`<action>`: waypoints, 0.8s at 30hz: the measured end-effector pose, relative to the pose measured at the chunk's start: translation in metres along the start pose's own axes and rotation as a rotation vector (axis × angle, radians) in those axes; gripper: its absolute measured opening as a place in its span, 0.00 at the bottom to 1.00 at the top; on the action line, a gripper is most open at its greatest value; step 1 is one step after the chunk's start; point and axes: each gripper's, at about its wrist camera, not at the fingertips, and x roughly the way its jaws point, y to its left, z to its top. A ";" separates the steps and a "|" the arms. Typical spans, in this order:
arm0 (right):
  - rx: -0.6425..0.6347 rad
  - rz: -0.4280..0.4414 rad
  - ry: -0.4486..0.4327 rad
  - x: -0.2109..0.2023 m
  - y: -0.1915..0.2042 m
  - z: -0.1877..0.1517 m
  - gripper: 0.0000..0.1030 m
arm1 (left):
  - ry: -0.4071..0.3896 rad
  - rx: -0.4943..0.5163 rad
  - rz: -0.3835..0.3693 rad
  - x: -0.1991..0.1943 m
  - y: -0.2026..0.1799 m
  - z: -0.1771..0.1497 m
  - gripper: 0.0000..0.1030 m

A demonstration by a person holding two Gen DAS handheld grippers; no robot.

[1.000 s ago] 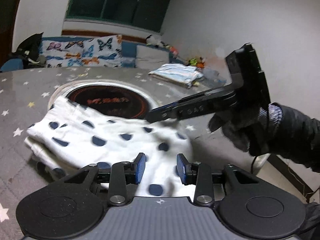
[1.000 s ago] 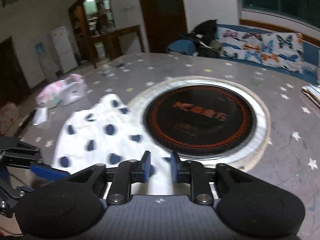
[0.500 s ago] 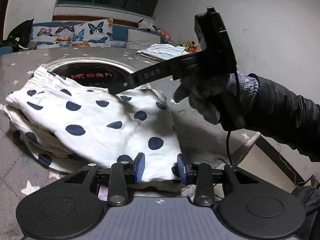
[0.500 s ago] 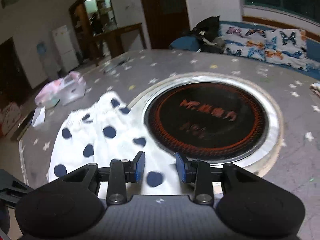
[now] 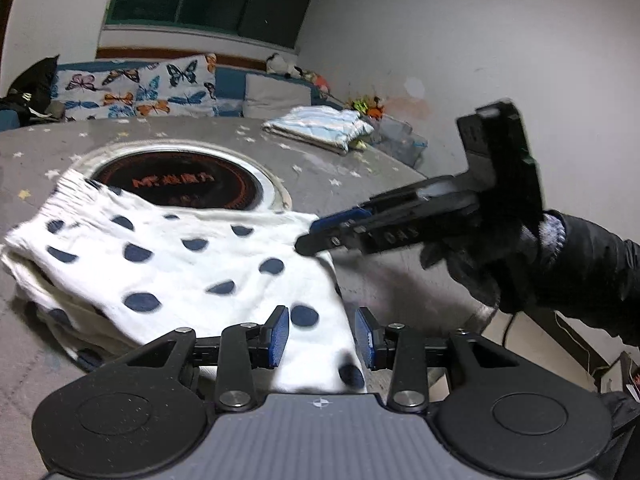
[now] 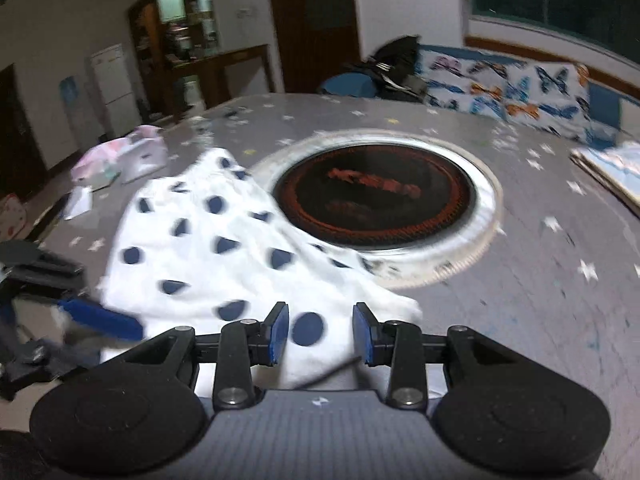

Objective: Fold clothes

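Note:
A white garment with dark blue dots point(image 5: 172, 264) lies folded in layers on the grey star-patterned table point(image 5: 352, 168), next to the round black cooktop point(image 5: 180, 184). My left gripper point(image 5: 322, 336) is open, its blue pads on either side of the garment's near corner. My right gripper point(image 6: 320, 334) is open over the garment's point(image 6: 208, 248) other near corner. In the left wrist view the right gripper point(image 5: 340, 228) hovers at the garment's right edge. In the right wrist view the left gripper point(image 6: 100, 320) sits at the lower left.
A folded light blue striped garment point(image 5: 320, 128) lies at the table's far right edge. The cooktop point(image 6: 376, 196) has a metal rim. Pink and white bags point(image 6: 120, 156) sit beyond the table's left side. A butterfly-print sofa point(image 5: 136, 92) stands behind the table.
Both grippers have opened wider. The right gripper has moved from the garment's middle to its right corner. The left wrist view has pulled back and risen slightly.

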 end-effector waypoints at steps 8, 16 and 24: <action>0.041 -0.013 -0.066 -0.008 -0.006 0.004 0.37 | 0.041 -0.009 -0.016 0.004 -0.003 -0.010 0.41; 0.015 -0.013 -0.041 0.002 0.004 0.000 0.49 | -0.025 -0.012 0.048 -0.023 -0.001 -0.002 0.50; 0.020 -0.021 -0.036 -0.008 0.009 -0.002 0.52 | -0.159 -0.126 0.301 -0.046 0.044 0.022 0.56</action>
